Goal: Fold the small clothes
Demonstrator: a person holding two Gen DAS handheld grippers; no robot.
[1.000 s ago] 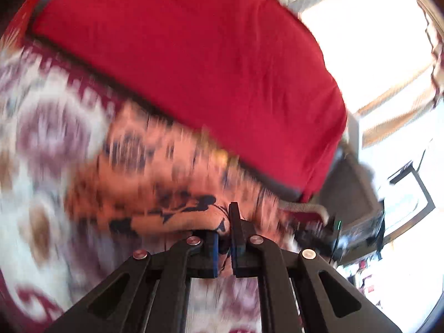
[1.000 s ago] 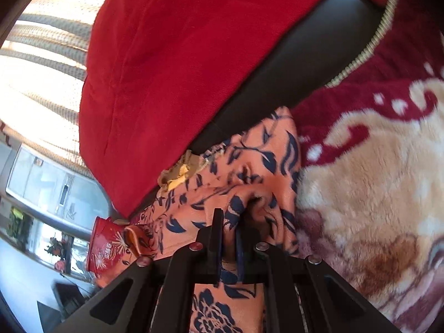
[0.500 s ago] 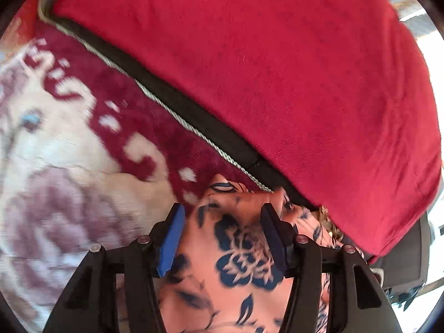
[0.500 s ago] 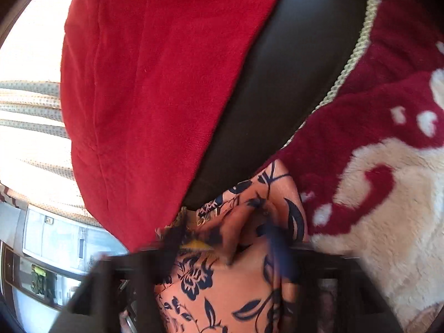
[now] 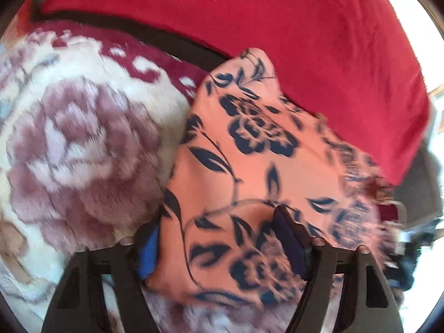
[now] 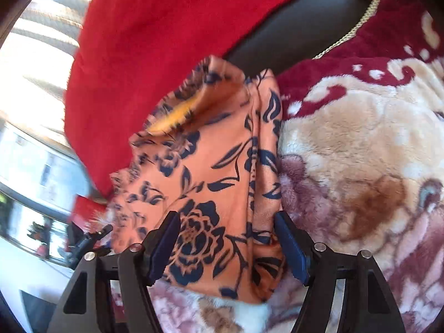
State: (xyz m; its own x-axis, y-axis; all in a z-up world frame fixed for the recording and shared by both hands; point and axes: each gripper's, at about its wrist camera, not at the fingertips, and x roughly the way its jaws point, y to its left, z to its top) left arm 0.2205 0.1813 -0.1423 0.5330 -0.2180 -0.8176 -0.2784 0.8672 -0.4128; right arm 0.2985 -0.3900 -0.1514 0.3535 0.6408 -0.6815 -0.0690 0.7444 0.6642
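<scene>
Both the left gripper (image 5: pixel 219 245) and right gripper (image 6: pixel 227 245), lately closing slightly, stand wide astride the orange floral garment (image 5: pixel 249 172), unclamped. The fold is best pressed flat on the plush blanket (image 6: pixel 360 144) beside it.

Home living room: plush floral blanket (image 6: pixel 360 144), red cushion (image 5: pixel 305 41), sunlit window (image 6: pixel 30 63).

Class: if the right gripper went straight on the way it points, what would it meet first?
Probably the orange flowered cloth lying between the right gripper's open jaws; the plush blanket sits beneath it, though depth is hard to judge.
</scene>
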